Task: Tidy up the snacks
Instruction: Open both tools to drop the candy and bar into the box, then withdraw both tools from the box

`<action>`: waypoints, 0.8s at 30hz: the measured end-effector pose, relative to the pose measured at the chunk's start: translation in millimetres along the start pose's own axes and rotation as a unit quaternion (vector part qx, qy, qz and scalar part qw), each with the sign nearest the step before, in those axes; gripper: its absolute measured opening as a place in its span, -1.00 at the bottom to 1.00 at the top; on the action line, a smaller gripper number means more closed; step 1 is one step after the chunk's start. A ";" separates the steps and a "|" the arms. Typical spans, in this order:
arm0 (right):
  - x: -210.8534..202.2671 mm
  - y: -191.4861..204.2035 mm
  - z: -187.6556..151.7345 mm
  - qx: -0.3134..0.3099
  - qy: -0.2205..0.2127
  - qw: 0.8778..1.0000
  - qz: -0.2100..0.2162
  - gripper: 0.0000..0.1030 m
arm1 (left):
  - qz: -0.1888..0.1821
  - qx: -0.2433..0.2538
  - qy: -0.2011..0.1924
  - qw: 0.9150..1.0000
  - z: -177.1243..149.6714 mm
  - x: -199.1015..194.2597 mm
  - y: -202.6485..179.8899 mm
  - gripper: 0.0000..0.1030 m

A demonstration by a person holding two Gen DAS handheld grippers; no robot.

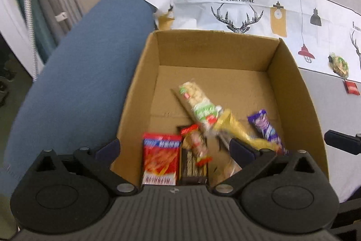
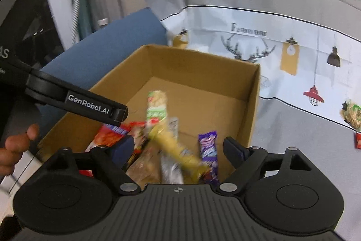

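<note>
An open cardboard box sits on a grey cloth. Inside lie a red packet, a dark bar, a green-and-white peanut bar, a yellow bar and a purple bar. The peanut and yellow bars look blurred. My left gripper hangs open over the box's near edge, its pads pressing nothing. My right gripper is open above the same box, over the yellow bar and the purple bar.
A round green-and-gold snack and a small red packet lie on the printed cloth right of the box. A blue cushion borders the box on the left. A black finger of the left gripper and a hand show at left.
</note>
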State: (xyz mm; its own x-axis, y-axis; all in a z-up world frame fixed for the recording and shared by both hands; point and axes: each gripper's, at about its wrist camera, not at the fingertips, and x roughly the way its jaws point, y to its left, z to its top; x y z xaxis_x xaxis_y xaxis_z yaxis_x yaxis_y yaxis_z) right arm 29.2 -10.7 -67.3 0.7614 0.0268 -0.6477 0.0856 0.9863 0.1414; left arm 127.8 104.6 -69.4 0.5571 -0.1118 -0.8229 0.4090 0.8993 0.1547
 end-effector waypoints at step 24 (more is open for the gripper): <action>-187.8 34.3 -77.8 0.049 -0.088 0.995 -0.017 0.89 | 0.018 -0.037 -0.084 0.996 -128.9 -180.1 -34.7 0.99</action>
State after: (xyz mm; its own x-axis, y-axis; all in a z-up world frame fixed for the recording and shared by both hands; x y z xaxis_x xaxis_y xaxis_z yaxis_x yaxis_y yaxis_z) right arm -160.9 30.8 0.9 0.8573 -0.0448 -0.5129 0.1697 0.9651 0.1993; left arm -79.8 148.0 3.0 0.6859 -0.1415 -0.7138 0.3353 0.9320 0.1374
